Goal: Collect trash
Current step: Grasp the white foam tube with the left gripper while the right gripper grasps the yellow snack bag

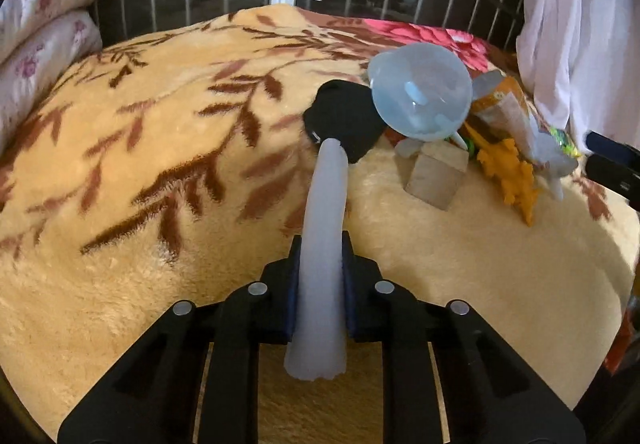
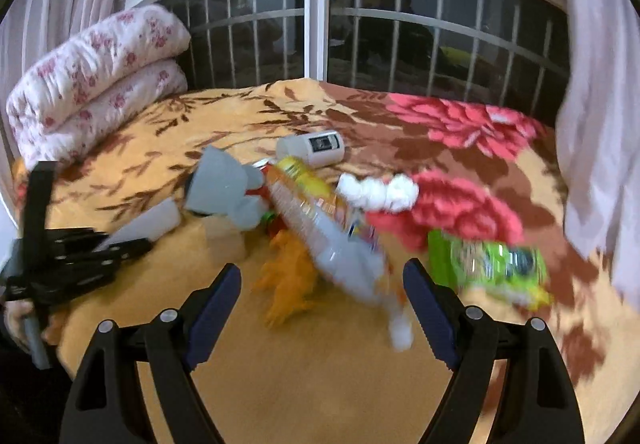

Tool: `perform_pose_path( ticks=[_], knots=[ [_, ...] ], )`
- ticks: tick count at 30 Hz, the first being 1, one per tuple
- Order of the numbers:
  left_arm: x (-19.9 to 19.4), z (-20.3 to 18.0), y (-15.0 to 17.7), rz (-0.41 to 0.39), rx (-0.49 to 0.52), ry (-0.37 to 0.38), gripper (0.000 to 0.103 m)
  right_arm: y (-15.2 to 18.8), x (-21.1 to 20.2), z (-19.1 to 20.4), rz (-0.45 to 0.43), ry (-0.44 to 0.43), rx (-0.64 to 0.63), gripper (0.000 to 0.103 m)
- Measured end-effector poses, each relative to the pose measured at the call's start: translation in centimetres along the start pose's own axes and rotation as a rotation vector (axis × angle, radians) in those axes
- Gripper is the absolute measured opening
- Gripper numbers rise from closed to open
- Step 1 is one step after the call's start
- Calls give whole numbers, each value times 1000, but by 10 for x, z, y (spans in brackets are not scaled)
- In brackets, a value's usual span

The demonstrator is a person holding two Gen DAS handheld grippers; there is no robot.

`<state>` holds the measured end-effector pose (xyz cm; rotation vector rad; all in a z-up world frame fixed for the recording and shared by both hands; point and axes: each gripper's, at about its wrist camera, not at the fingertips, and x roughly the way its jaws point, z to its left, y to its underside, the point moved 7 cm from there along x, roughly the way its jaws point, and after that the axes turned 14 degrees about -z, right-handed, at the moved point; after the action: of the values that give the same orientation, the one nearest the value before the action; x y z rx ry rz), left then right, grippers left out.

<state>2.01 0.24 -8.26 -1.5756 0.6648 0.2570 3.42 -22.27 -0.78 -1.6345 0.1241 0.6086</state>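
My left gripper (image 1: 320,248) is shut on the long pale-blue handle (image 1: 325,228) of a dustpan, whose round scoop (image 1: 420,91) sits at the pile of litter. It also shows in the right wrist view (image 2: 224,183). My right gripper (image 2: 322,284) is open and empty above the blanket. Between and beyond its fingers lie an orange-and-silver snack wrapper (image 2: 320,228) and an orange toy dinosaur (image 2: 290,280). A green wrapper (image 2: 496,268) lies to the right. White crumpled tissues (image 2: 380,191) lie behind.
A wooden block (image 1: 436,171) and a black object (image 1: 344,119) lie by the scoop. A white device (image 2: 316,147) lies further back. A folded floral quilt (image 2: 92,83) is at the left, a barred window (image 2: 320,23) behind, and a curtain (image 2: 600,123) at the right.
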Motion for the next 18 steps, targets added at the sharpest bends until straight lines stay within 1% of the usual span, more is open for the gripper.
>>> perform_pose_path(
  ticks=[1,4,6,8,9,10,11,12,14,18],
  knots=[
    [1,-1,-1,-3,9,-10,17,-2,15,-2,19,-10,-22,84],
    [1,-7,1,-17,61,-44,17,-3,48,-4,61,-20,-42,84],
    [1,-7,1,-17,64,-47,17,-3,65,-3,83,-30,-44,84],
    [1,-7,2,-15,46,-34,17,-5,83,-3,107,-41,-34,84],
    [2,-6,2,-15,36,-29,17,-5,86,-4,112,-45,-27,82],
    [2,-6,2,-15,33,-25,17,-6,92,-6,120,-57,-9,76],
    [2,-6,2,-17,33,-24,17,-6,95,-8,130,-72,13,72],
    [1,-6,3,-18,33,-25,17,-6,99,-9,140,-85,38,63],
    [2,-6,3,-19,33,-23,17,-3,105,-13,156,-87,71,61],
    [2,-7,3,-19,32,-23,17,-4,103,-14,143,-72,77,54]
  ],
)
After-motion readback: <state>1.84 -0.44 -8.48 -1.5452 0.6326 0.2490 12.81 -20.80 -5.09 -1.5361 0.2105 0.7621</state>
